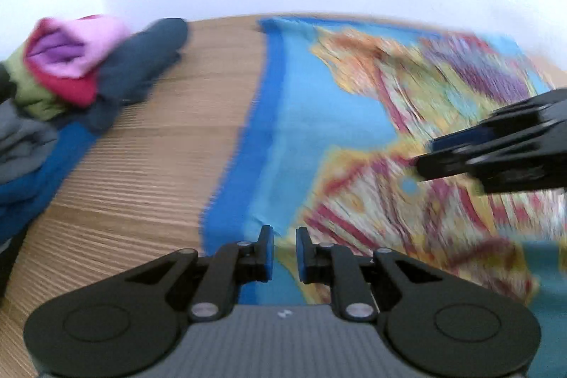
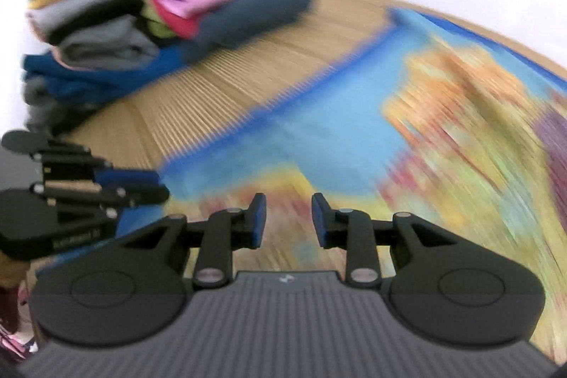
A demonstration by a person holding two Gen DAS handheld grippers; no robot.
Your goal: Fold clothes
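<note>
1. Patterned cloth (image 1: 312, 116): blue-bordered, with orange, yellow, red and purple print; spread flat on the wooden table (image 1: 149, 165).
2. Left gripper (image 1: 284, 250): above the cloth's near part, jaws a narrow gap apart, nothing between the pads.
3. Right gripper (image 2: 288, 218): above the cloth's printed area, jaws parted wider, empty.
4. Stack of folded clothes (image 2: 117, 23): grey, blue, pink and green items at the table's far left, apart from the cloth.

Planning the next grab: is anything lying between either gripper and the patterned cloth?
Nothing visible does. The left gripper and right gripper both stand open directly over the patterned cloth; the pile of folded clothes sits off to the side on the table.
</note>
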